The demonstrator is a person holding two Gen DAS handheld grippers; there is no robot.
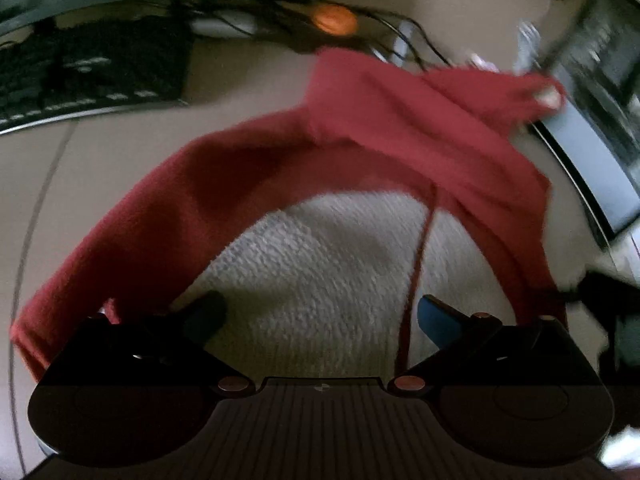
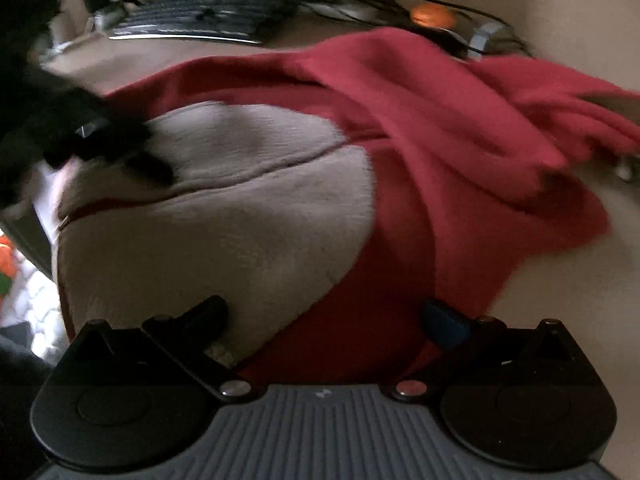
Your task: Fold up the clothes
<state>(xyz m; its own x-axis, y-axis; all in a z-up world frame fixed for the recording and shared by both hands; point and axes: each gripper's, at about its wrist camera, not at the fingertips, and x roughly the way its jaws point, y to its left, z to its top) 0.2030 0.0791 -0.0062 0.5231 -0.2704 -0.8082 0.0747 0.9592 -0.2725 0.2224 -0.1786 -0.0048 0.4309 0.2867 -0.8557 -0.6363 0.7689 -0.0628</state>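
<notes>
A red hooded garment (image 1: pixel 360 128) with a white fleece lining (image 1: pixel 320 264) lies on a beige desk; a thin red drawstring (image 1: pixel 416 272) crosses the lining. My left gripper (image 1: pixel 320 316) is open just above the lining, its jaws wide apart with nothing between them. In the right wrist view the same garment (image 2: pixel 460 128) is bunched toward the right, the lining (image 2: pixel 224 224) at left. My right gripper (image 2: pixel 324 316) is open over the seam between lining and red cloth. The left gripper shows there as a dark shape (image 2: pixel 100 140) at the left.
A black keyboard (image 1: pixel 88 76) lies at the back left, with cables and an orange object (image 1: pixel 334 20) behind the garment. A monitor or dark panel (image 1: pixel 600 120) stands at the right. The keyboard also shows in the right wrist view (image 2: pixel 200 16).
</notes>
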